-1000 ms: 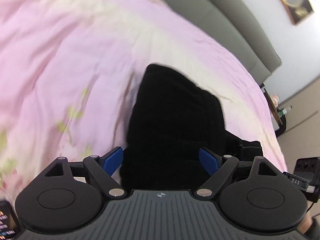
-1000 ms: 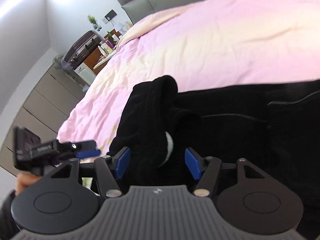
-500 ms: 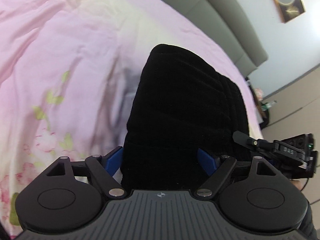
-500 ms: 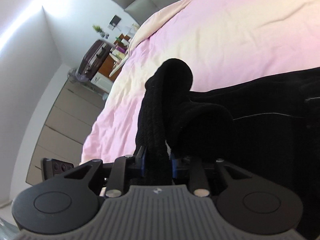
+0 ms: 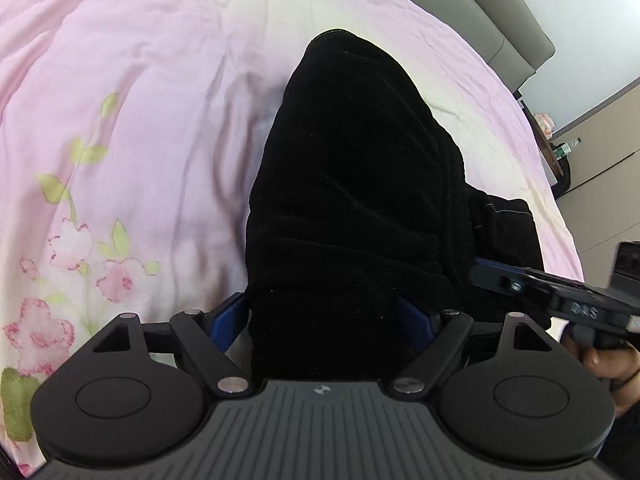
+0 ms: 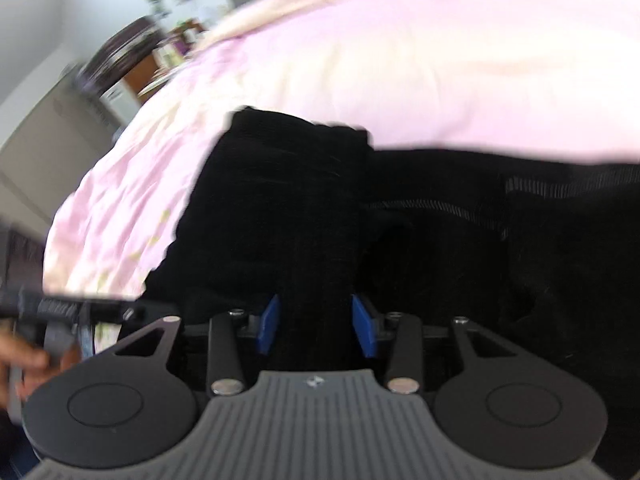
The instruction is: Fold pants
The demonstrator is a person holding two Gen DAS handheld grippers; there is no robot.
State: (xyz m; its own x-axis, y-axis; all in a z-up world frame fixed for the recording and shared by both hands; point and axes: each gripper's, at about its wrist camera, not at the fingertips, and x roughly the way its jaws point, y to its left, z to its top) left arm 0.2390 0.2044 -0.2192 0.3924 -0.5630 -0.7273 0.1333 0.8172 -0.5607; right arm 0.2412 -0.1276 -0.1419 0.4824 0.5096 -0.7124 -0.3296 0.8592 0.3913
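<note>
Black pants lie on a pink floral bedspread. In the left wrist view a thick bunch of the fabric runs forward from between the blue pads of my left gripper, whose jaws stand wide apart around it. The right gripper shows at the right edge beside the pants. In the blurred right wrist view the pants rise as a fold from between the blue pads of my right gripper, whose jaws are partly apart with the fabric between them. The left gripper shows at the left edge.
A grey headboard stands at the far end of the bed. A nightstand with small items is at the bed's right side. In the right wrist view a suitcase and a dresser stand beyond the bed's left edge.
The right gripper shut on the pants fold half a second ago and its jaws now stand wider. The right view has swung and blurred. The left gripper has come closer over the bedspread.
</note>
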